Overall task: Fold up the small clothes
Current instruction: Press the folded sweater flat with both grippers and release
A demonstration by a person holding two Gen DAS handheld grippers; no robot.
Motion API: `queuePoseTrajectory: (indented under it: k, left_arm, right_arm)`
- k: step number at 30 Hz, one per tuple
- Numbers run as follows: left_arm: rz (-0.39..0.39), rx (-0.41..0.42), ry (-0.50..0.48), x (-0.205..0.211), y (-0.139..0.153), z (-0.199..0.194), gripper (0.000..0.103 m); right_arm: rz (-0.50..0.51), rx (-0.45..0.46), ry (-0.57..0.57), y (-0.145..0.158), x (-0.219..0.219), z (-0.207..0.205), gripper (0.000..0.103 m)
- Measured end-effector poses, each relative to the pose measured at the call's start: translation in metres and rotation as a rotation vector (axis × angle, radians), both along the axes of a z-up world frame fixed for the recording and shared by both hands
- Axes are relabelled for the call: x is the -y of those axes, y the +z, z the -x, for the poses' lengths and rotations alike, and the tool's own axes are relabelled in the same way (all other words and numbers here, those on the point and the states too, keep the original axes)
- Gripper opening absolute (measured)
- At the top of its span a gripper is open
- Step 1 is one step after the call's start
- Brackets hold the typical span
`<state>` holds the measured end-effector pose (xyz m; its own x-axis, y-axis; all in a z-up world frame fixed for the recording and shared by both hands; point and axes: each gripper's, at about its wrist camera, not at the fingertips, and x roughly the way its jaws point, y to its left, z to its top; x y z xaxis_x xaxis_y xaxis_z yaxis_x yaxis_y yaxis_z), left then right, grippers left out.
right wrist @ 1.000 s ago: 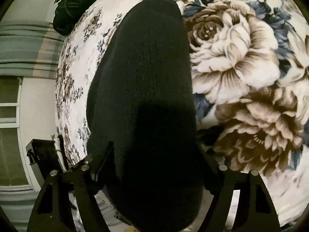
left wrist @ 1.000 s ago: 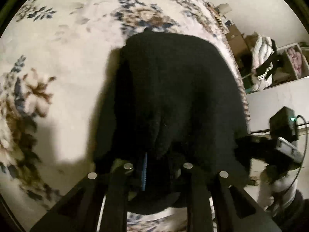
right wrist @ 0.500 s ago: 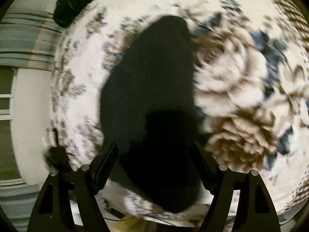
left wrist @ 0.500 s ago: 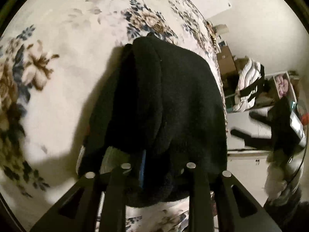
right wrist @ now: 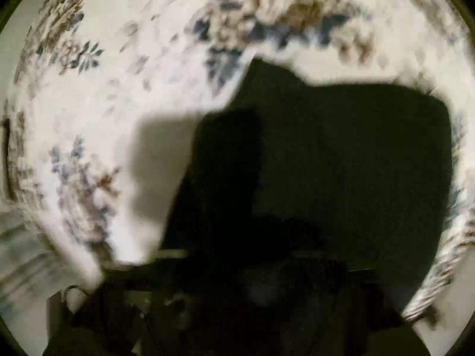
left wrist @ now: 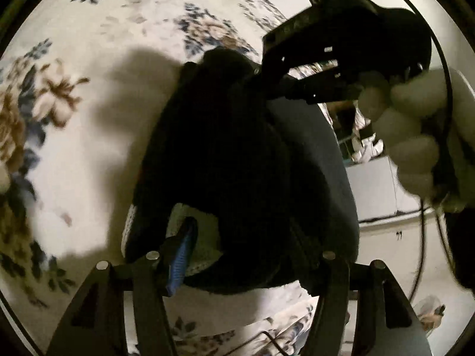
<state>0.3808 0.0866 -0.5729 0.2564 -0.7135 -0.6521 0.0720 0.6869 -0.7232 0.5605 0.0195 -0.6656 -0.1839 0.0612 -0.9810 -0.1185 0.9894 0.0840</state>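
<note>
On the floral bed cover (left wrist: 89,136) lies the black garment (left wrist: 237,160), folded. The left gripper (left wrist: 252,255) is opening its fingers to release the near edge; the right gripper (left wrist: 267,68) closes at the far edge, its grip unclear.

Obscured and blurred areas

Right wrist view motion-blurred; right gripper (right wrist: 252,290) indistinct at bottom centre, merged with the black garment (right wrist: 341,163).

**Legible text: none**

No lettering, label, brand, number or sign can be read in either view. The raised marks on the side of the right gripper's black body (left wrist: 299,26) are too dark and blurred to make out. The right wrist view is motion-blurred throughout.
</note>
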Motion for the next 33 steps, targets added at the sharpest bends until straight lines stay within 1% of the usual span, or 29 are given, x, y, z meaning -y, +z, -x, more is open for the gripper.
queuePoseTrajectory:
  k: [2, 5, 6, 7, 8, 9, 10, 13, 15, 16, 17, 18, 19, 20, 21, 22, 23, 25, 26, 28, 29, 30, 31, 32, 33]
  left_arm:
    - [0.002, 0.008, -0.021, 0.000, 0.001, 0.001, 0.057]
    - [-0.015, 0.030, -0.046, -0.002, 0.002, 0.004, 0.057]
    - [-0.043, 0.051, -0.059, 0.000, 0.004, 0.006, 0.052]
    - [-0.066, 0.063, -0.068, 0.000, 0.005, 0.006, 0.040]
    - [-0.066, 0.065, -0.068, -0.001, 0.004, 0.007, 0.033]
    - [-0.056, 0.059, -0.060, -0.003, 0.004, 0.007, 0.022]
    - [-0.060, 0.057, -0.048, -0.005, 0.004, 0.007, 0.020]
    - [-0.070, 0.041, 0.034, -0.025, 0.010, 0.010, 0.020]
    - [-0.079, 0.027, 0.054, -0.036, 0.009, 0.009, 0.019]
    - [-0.091, 0.023, 0.077, -0.044, 0.007, 0.010, 0.019]
    - [-0.069, -0.002, 0.094, -0.053, 0.001, 0.009, 0.019]
    - [-0.072, -0.020, 0.113, -0.060, -0.005, 0.008, 0.019]
    - [-0.077, -0.032, 0.128, -0.065, -0.011, 0.006, 0.019]
    - [-0.064, -0.048, 0.120, -0.067, -0.019, 0.005, 0.019]
    - [-0.049, -0.082, 0.123, -0.071, -0.031, 0.005, 0.020]
    - [-0.022, -0.101, 0.130, -0.073, -0.036, 0.005, 0.020]
    - [-0.011, -0.108, 0.128, -0.072, -0.037, 0.004, 0.020]
    - [-0.016, -0.106, 0.124, -0.072, -0.032, 0.003, 0.020]
    - [-0.019, -0.113, 0.125, -0.072, -0.029, 0.003, 0.022]
    - [-0.013, -0.141, 0.150, -0.072, -0.024, 0.004, 0.023]
    - [-0.010, -0.150, 0.155, -0.071, -0.021, 0.003, 0.024]
    - [-0.017, -0.160, 0.165, -0.070, -0.014, 0.005, 0.025]
    - [-0.018, -0.161, 0.171, -0.069, -0.008, 0.007, 0.025]
    - [-0.028, -0.160, 0.188, -0.069, 0.004, 0.011, 0.026]
    - [-0.044, -0.158, 0.206, -0.070, 0.013, 0.014, 0.026]
  right_arm:
    - [-0.056, -0.002, -0.086, 0.009, 0.014, -0.004, 0.016]
    - [-0.118, 0.008, -0.159, 0.025, 0.027, -0.011, 0.015]
    - [-0.131, 0.015, -0.170, 0.031, 0.030, -0.013, 0.015]
    - [-0.137, 0.019, -0.171, 0.033, 0.029, -0.015, 0.015]
    - [-0.141, 0.025, -0.173, 0.037, 0.028, -0.017, 0.015]
    - [-0.146, 0.029, -0.175, 0.039, 0.025, -0.019, 0.015]
    - [-0.150, 0.029, -0.173, 0.042, 0.017, -0.022, 0.015]
    - [-0.163, 0.043, -0.152, 0.050, 0.006, -0.029, 0.015]
    - [-0.187, 0.039, -0.148, 0.051, -0.005, -0.032, 0.015]
    - [-0.196, 0.038, -0.158, 0.050, -0.011, -0.034, 0.015]
    - [-0.202, 0.039, -0.164, 0.045, -0.022, -0.035, 0.015]
    - [-0.207, 0.041, -0.152, 0.042, -0.029, -0.038, 0.015]
    - [-0.210, 0.037, -0.159, 0.036, -0.034, -0.040, 0.015]
    - [-0.210, 0.024, -0.164, 0.027, -0.038, -0.041, 0.015]
    - [-0.195, 0.012, -0.164, 0.015, -0.041, -0.044, 0.015]
    - [-0.178, -0.004, -0.173, 0.001, -0.042, -0.046, 0.015]
    - [-0.166, -0.016, -0.177, -0.009, -0.042, -0.046, 0.015]
    - [-0.133, -0.032, -0.156, -0.028, -0.042, -0.046, 0.015]
    - [-0.128, -0.035, -0.146, -0.033, -0.042, -0.045, 0.015]
    - [-0.129, -0.047, -0.091, -0.036, -0.045, -0.046, 0.017]
    - [-0.135, -0.054, -0.060, -0.034, -0.047, -0.047, 0.022]
    - [-0.151, -0.070, -0.022, -0.030, -0.049, -0.047, 0.033]
    - [-0.185, -0.095, 0.013, -0.022, -0.050, -0.046, 0.040]
    - [-0.236, -0.105, 0.034, -0.009, -0.048, -0.044, 0.050]
    - [-0.288, -0.098, 0.048, 0.008, -0.042, -0.039, 0.064]
